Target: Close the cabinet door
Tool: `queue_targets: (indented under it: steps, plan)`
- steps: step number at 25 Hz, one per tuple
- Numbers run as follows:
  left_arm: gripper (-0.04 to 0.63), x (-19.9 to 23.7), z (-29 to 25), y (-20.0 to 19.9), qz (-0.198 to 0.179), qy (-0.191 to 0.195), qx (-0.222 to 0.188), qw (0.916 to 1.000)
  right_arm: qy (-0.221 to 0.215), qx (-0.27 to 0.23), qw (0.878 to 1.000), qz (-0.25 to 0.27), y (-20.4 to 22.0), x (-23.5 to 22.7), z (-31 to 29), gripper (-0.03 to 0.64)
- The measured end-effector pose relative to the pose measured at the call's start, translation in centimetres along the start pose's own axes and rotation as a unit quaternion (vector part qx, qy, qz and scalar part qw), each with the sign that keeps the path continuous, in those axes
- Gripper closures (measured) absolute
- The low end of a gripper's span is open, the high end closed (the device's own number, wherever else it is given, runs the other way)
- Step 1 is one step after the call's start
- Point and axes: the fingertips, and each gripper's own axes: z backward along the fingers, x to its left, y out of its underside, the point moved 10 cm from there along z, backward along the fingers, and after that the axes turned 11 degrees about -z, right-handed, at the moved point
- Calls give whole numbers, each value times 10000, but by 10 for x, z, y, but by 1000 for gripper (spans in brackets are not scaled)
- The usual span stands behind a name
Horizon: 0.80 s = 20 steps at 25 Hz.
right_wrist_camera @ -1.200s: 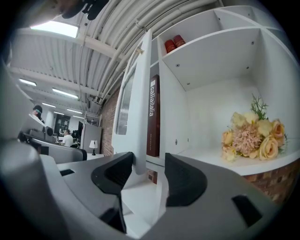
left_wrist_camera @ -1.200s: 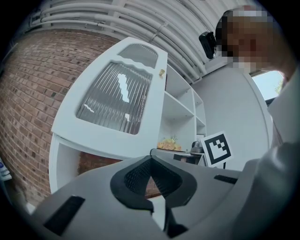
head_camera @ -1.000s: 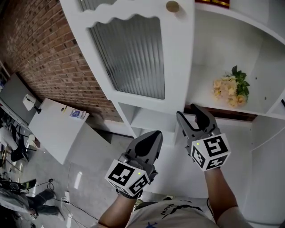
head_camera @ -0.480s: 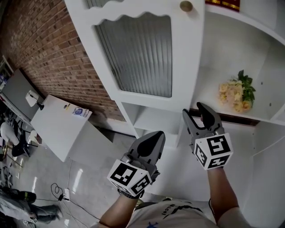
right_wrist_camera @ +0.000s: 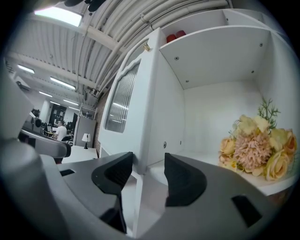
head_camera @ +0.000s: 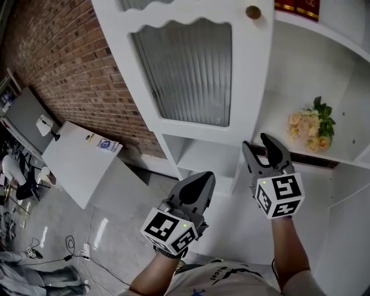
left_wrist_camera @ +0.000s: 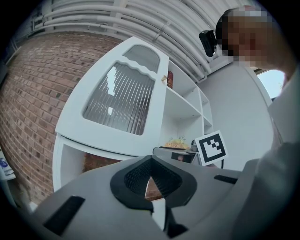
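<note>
The white cabinet door (head_camera: 191, 75), with a ribbed glass pane and a round brass knob (head_camera: 252, 11), stands swung open in front of the shelves. My right gripper (head_camera: 258, 141) is open just below the door's lower free corner. In the right gripper view the door's edge (right_wrist_camera: 149, 108) lines up with the gap of the right gripper (right_wrist_camera: 147, 171); whether they touch is unclear. My left gripper (head_camera: 201, 178) is shut and empty, lower and to the left, away from the door. The left gripper view shows the left gripper (left_wrist_camera: 152, 168) below the door (left_wrist_camera: 123, 101).
A bunch of pale artificial flowers (head_camera: 311, 126) lies on the open shelf (head_camera: 277, 110) behind the door. Red books (head_camera: 298, 7) stand on the shelf above. A brick wall (head_camera: 63, 69) runs to the left, with a white box (head_camera: 78, 165) and cables on the floor.
The door and shelves have slid slightly right and down in the head view. Both grippers hold nearly the same pose, the right one a touch closer under the door's corner.
</note>
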Motion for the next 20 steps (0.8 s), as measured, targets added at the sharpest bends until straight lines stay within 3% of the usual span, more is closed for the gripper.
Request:
queue_targets:
  steps: [10,20]
  plan:
    - [584,-1,0,0,-58,53,-14,10000,3,-23,10000,63,0,3,2,397]
    - [584,7,32,4,-36,151,3,9999,263,-287,9992,57,2,33,39,410]
